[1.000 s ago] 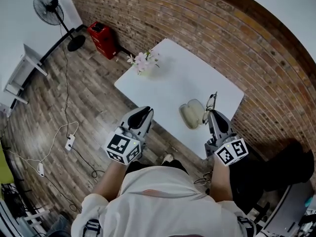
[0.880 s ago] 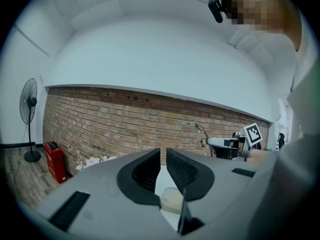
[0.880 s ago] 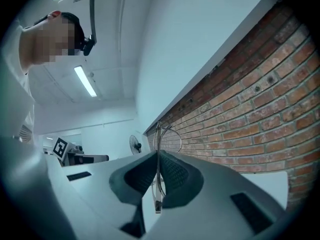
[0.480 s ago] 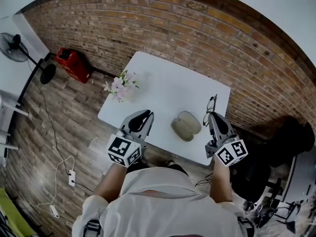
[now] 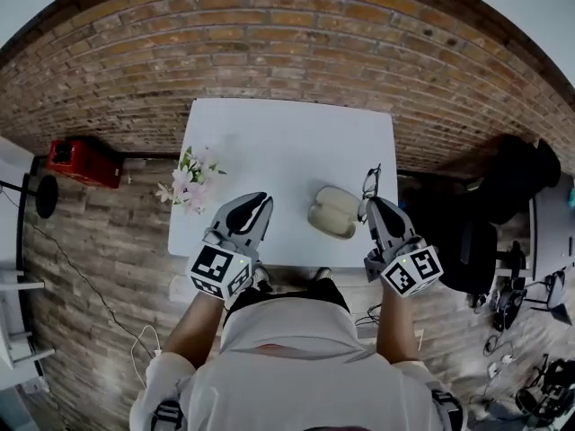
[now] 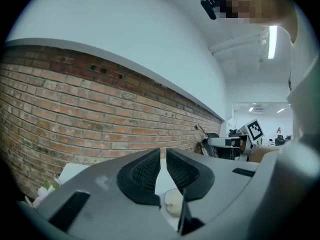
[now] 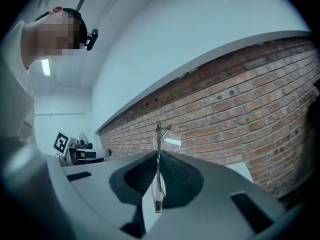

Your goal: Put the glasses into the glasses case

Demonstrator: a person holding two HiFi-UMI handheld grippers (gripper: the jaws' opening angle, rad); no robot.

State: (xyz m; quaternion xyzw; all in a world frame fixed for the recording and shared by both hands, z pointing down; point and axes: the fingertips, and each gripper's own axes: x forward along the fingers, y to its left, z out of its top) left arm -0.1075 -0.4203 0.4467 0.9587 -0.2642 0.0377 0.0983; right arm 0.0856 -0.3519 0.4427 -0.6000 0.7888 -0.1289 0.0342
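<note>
A beige glasses case lies open on the white table, near its front edge; the left gripper view shows part of the case below the jaws. My right gripper sits just right of the case, shut on thin-framed glasses that stick out past its tips. In the right gripper view the glasses stand upright between the pads. My left gripper hovers over the table's front left, left of the case, its jaws nearly together with nothing between them.
A small bunch of pink and white flowers stands at the table's left edge. A brick wall runs behind the table. A red box sits on the wooden floor at left. Dark chairs stand at right.
The head view has swung round, so the table now lies straight ahead. Both grippers keep their spacing; the left has come in over the table's front left. The right still holds the glasses.
</note>
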